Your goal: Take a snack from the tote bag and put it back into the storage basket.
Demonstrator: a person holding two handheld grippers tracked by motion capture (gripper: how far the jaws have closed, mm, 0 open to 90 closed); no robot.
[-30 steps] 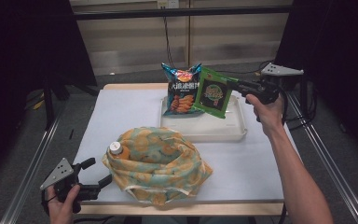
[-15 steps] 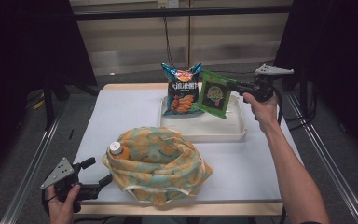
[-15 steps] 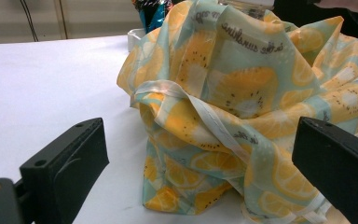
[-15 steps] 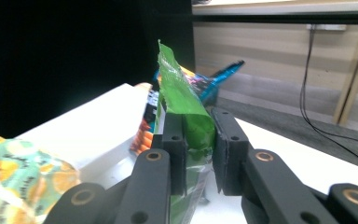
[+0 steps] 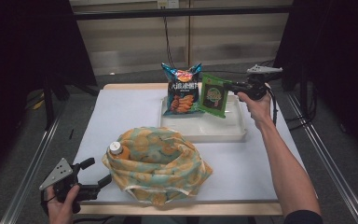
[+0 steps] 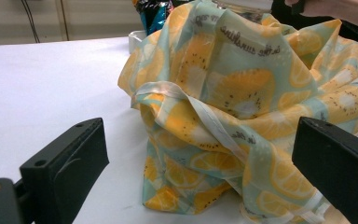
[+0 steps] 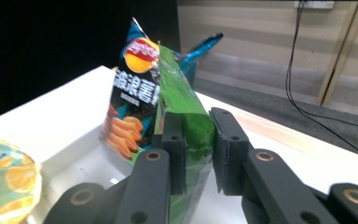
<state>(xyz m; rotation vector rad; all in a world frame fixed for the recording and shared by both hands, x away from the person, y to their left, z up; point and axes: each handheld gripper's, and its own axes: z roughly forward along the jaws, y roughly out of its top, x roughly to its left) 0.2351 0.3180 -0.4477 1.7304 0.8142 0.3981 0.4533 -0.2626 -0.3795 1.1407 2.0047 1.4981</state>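
My right gripper (image 5: 232,87) (image 7: 196,154) is shut on a green snack bag (image 5: 213,94) (image 7: 182,112), holding it by its edge over the white tray (image 5: 205,132). The green bag hangs beside a dark blue chip bag (image 5: 182,89) (image 7: 133,107) that stands upright in the tray. A cloth bag printed with orange slices (image 5: 161,163) (image 6: 242,107) lies crumpled at the table's front, with an orange bottle with a white cap (image 5: 117,150) poking out at its left. My left gripper (image 5: 95,172) (image 6: 200,163) stands open just left of the cloth bag, jaws either side of its near fold.
The white table (image 5: 121,112) has bare surface on its left and between tray and cloth bag. Metal rails (image 5: 32,158) run along both sides of the table. A black cable (image 5: 167,42) hangs behind the tray.
My right gripper has carried the green bag downward and slightly left, closer to the tray and the chip bag. The left gripper has stayed put.
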